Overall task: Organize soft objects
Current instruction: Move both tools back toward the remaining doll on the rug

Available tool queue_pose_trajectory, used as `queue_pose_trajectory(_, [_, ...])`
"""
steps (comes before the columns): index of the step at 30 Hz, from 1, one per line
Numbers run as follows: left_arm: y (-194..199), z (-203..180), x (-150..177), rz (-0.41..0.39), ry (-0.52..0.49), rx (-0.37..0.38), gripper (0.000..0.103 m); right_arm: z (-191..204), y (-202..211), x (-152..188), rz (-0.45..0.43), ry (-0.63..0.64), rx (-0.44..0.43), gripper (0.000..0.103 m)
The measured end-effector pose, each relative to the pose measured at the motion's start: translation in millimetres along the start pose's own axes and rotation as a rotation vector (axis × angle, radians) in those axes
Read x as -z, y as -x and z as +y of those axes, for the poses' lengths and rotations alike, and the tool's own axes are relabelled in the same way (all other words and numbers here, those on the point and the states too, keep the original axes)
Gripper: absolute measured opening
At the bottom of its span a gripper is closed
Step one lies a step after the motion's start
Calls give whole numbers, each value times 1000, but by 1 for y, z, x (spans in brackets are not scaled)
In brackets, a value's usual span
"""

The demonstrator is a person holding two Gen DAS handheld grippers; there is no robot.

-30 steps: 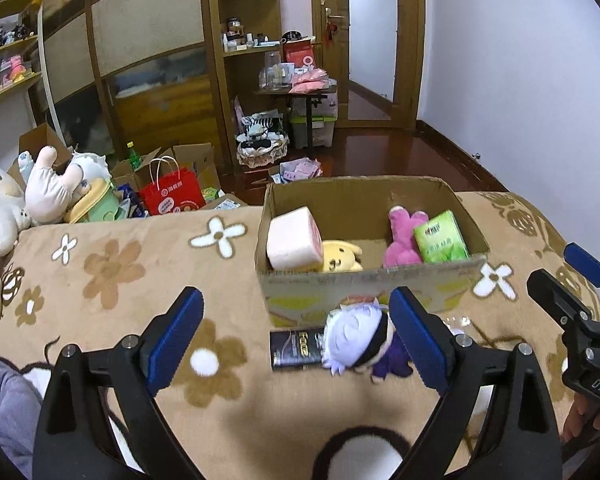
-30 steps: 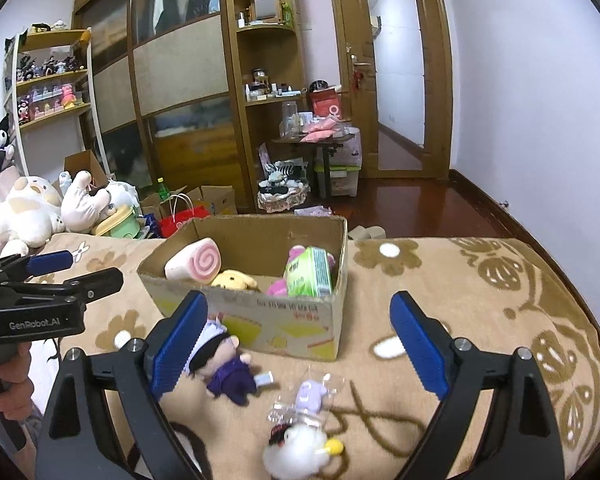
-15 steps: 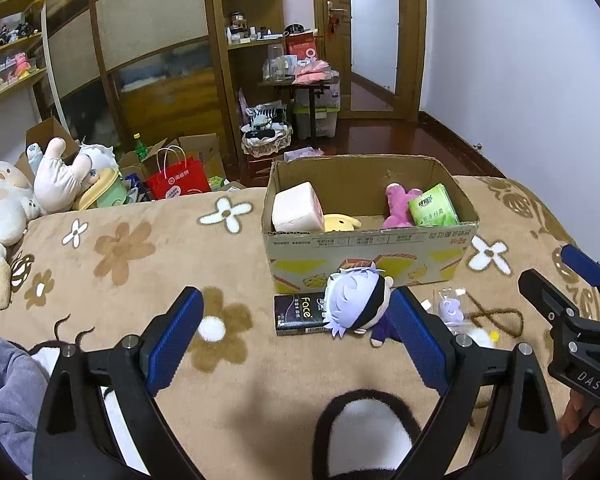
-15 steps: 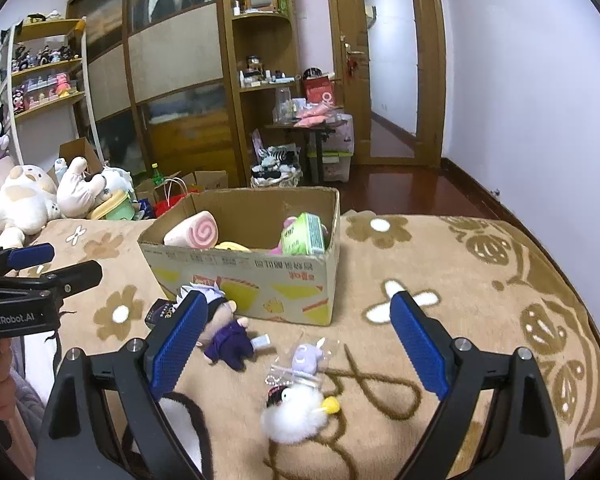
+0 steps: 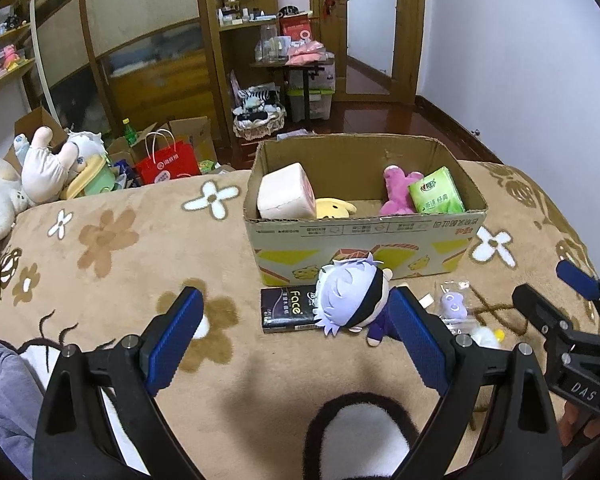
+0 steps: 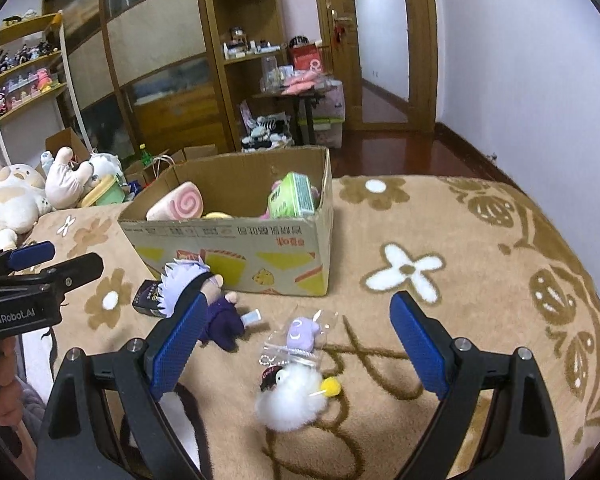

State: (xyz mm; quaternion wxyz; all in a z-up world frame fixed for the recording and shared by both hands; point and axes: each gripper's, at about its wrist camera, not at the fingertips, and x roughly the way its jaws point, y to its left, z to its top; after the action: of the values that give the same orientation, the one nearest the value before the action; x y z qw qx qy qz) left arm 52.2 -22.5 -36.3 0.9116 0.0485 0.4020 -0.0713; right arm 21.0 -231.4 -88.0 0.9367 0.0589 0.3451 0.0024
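Observation:
A cardboard box (image 5: pixel 364 236) (image 6: pixel 236 248) stands on the tan flowered blanket and holds a pink roll cushion (image 5: pixel 286 196), a yellow plush (image 5: pixel 334 208), a pink plush (image 5: pixel 398 190) and a green tissue pack (image 5: pixel 436 196). In front of it lie a white-haired doll (image 5: pixel 352 300) (image 6: pixel 196 296), a bagged purple charm (image 6: pixel 302 332) and a white fluffy charm (image 6: pixel 290 396). My left gripper (image 5: pixel 296 336) is open and empty, just short of the doll. My right gripper (image 6: pixel 296 348) is open and empty, above the two charms.
A black "Face" packet (image 5: pixel 286 310) lies beside the doll's head. Large plush toys (image 5: pixel 28 176) sit at the blanket's left edge. Shelves, bags and boxes fill the floor behind. A white wall (image 5: pixel 520 60) runs along the right.
Both grippers have drawn back and risen from the box, so the box and doll look farther away. Nothing has been picked up or moved.

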Motion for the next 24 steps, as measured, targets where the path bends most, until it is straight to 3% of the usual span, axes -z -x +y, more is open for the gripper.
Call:
queue_pose_trajectory(14, [-42, -13, -13, 29, 21, 73, 93, -7, -30, 2, 77, -37, -2, 97])
queue_pose_trajectory(24, [-76, -23, -12, 68, 26, 83, 93, -13, -57, 10, 187, -71, 16, 97])
